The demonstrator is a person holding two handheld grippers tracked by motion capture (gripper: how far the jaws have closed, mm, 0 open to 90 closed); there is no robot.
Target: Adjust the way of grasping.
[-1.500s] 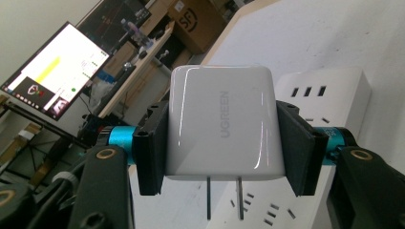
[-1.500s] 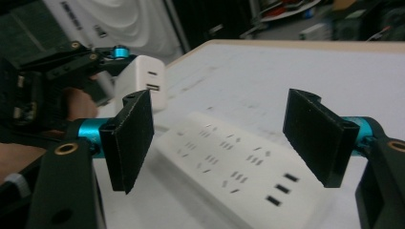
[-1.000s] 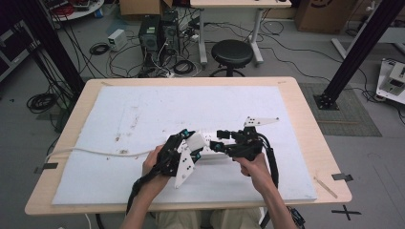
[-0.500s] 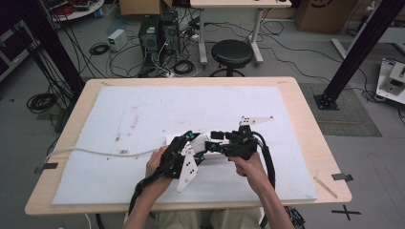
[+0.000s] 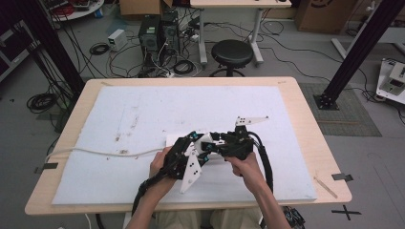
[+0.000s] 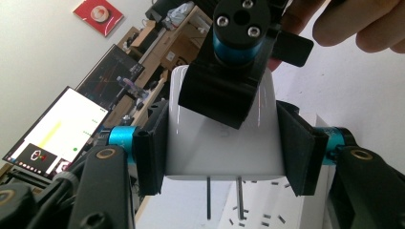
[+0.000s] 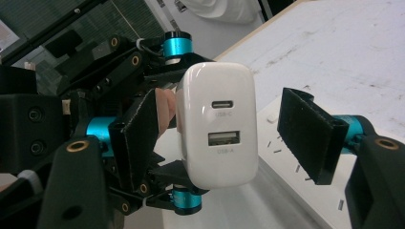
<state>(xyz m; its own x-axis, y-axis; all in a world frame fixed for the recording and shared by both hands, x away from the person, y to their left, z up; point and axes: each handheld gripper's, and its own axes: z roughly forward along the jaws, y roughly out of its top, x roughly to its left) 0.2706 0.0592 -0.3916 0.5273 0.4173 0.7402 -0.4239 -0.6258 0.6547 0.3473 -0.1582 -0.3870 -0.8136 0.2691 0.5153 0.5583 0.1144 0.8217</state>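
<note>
High view: we are holding the two grippers together at the near middle of the white mat (image 5: 143, 119), a touch farther left than a second ago, the white charger (image 5: 206, 141) between them. The left gripper (image 6: 224, 143) is clenching the charger's sides, prongs pointing down at the power strip (image 6: 282, 210) below. The right gripper (image 7: 229, 143) has just been closing; its pads (image 7: 305, 138) are flanking the charger's port face, the right one apart, so we judge a handover under way.
</note>
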